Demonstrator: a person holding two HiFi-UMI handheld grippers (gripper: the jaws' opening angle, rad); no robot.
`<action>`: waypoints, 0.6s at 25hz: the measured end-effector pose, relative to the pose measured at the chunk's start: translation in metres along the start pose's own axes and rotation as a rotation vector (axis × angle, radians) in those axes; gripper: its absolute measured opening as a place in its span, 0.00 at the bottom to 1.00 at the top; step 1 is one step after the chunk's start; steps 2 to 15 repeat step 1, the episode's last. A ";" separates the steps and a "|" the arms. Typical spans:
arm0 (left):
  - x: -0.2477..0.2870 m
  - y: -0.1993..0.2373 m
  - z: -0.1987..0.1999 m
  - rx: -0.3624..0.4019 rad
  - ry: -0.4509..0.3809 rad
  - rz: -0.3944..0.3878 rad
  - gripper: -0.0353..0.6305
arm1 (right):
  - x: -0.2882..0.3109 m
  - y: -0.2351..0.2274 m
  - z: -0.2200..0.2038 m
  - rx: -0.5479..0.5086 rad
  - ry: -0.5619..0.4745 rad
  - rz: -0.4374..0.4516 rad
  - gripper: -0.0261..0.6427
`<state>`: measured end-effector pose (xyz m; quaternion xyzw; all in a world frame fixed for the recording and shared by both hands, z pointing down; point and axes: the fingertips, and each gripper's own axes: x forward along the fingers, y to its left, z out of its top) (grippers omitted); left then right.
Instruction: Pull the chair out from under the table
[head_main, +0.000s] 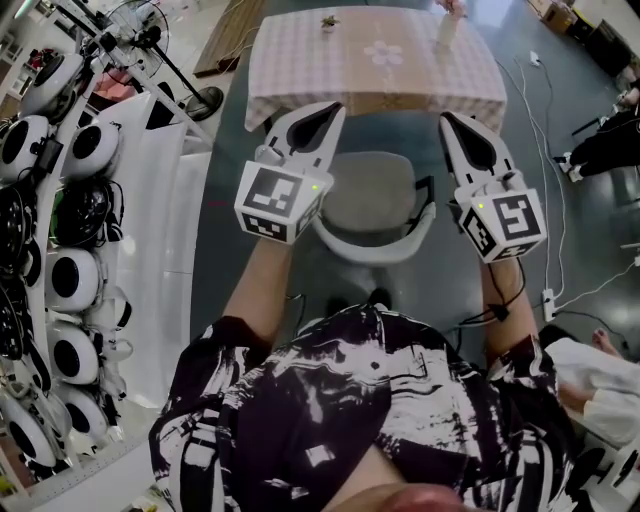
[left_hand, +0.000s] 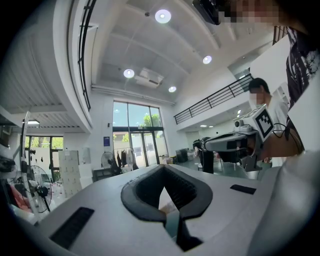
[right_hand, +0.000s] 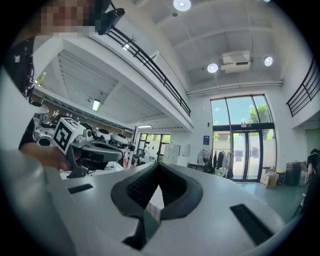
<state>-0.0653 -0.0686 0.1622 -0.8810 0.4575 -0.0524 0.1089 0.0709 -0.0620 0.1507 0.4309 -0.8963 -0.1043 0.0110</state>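
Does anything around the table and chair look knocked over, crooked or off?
Nothing stands out. The chair sits square to the cloth-covered table, the cloth lies flat, and the small plant on it stands upright.

Standing fan (head_main: 150, 38) upper left; white round units (head_main: 72, 280) stacked along left.

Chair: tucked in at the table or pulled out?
Pushed in close: in the head view the chair has its seat front at the hanging edge of the tablecloth, though most of the seat shows.
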 end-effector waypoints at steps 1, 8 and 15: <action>0.000 0.000 0.000 0.000 -0.001 0.000 0.05 | 0.000 0.000 0.000 -0.002 0.000 0.001 0.04; 0.000 0.000 0.000 0.000 -0.001 0.000 0.05 | 0.000 0.000 0.000 -0.002 0.000 0.001 0.04; 0.000 0.000 0.000 0.000 -0.001 0.000 0.05 | 0.000 0.000 0.000 -0.002 0.000 0.001 0.04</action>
